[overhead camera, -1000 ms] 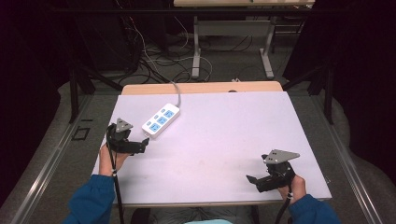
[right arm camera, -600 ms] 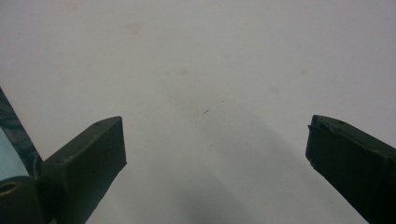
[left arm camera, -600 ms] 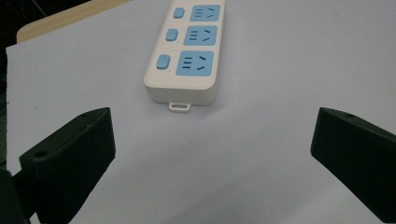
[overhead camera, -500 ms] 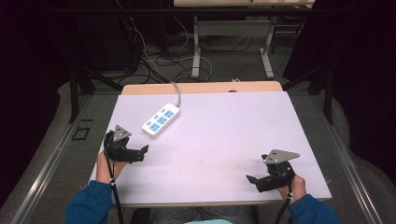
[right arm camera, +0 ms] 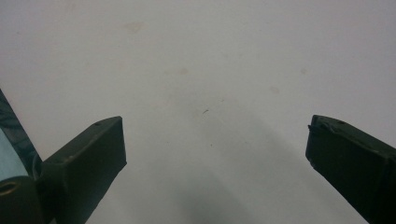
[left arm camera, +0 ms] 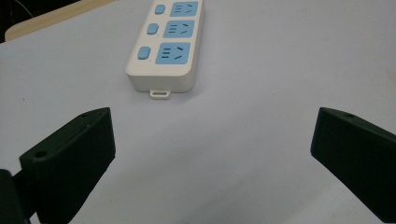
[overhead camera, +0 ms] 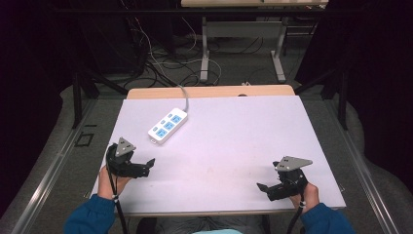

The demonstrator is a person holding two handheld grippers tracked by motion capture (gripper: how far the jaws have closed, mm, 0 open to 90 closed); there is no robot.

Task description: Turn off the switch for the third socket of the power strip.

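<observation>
A white table (overhead camera: 234, 141) is set on grey floor (overhead camera: 58, 161); beyond it, cables (overhead camera: 160, 58) and desk legs (overhead camera: 204, 53) are seen in darkness.

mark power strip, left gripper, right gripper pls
power strip (overhead camera: 168, 126): high view, on its middle blue socket.
left gripper (overhead camera: 146, 167): high view, midway between its open fingertips.
right gripper (overhead camera: 265, 190): high view, midway between its open fingertips.

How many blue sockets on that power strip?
3. They sit in a row along the white power strip: one nearest its tab end, one in the middle, one toward the cord end, cut off by the top edge of the left gripper view.
</observation>
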